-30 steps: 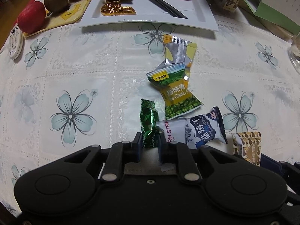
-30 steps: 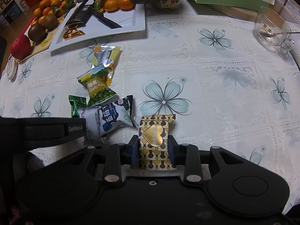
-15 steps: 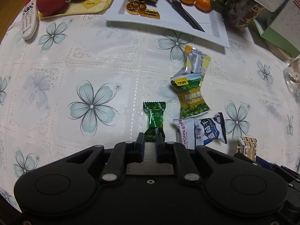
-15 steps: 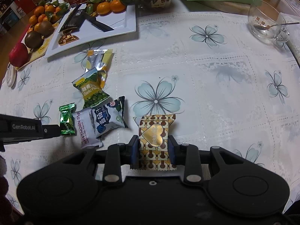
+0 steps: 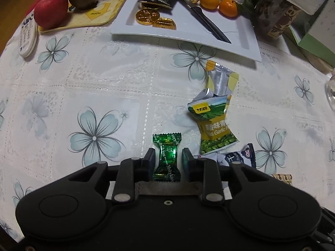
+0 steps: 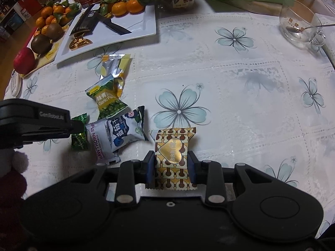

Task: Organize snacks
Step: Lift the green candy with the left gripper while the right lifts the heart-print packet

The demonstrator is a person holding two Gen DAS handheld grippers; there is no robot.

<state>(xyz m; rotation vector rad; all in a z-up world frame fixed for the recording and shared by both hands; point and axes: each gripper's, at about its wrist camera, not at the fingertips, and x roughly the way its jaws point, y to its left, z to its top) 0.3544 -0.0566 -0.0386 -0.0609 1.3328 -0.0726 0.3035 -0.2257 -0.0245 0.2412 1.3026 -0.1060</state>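
My left gripper [image 5: 168, 159] points down at the flowered tablecloth. Its jaws are opening, and a green twist-wrapped candy [image 5: 167, 156] lies flat between them with a gap on each side. Right of it lie a green garlic-pea packet [image 5: 213, 129] and a silver-yellow packet [image 5: 219, 81]. My right gripper [image 6: 171, 164] is shut on a gold-and-brown packet with a heart [image 6: 174, 146]. To its left a blue-white packet [image 6: 125, 129] overlaps a white hawthorn packet [image 6: 100, 144], with the green candy [image 6: 79, 139] beyond, partly hidden behind the left tool.
A white tray [image 5: 240, 41] at the back holds a knife [image 5: 205, 23], gold coins [image 5: 147, 16] and tangerines. A board with an apple [image 5: 51, 10] and kiwis, and a remote [image 5: 27, 35], sit back left. A glass bowl with a spoon [image 6: 299, 27] stands back right.
The left gripper carried the green candy left, away from the pile, then opened and let it go; the candy now lies flat on the cloth. The right gripper and its packet have not moved.
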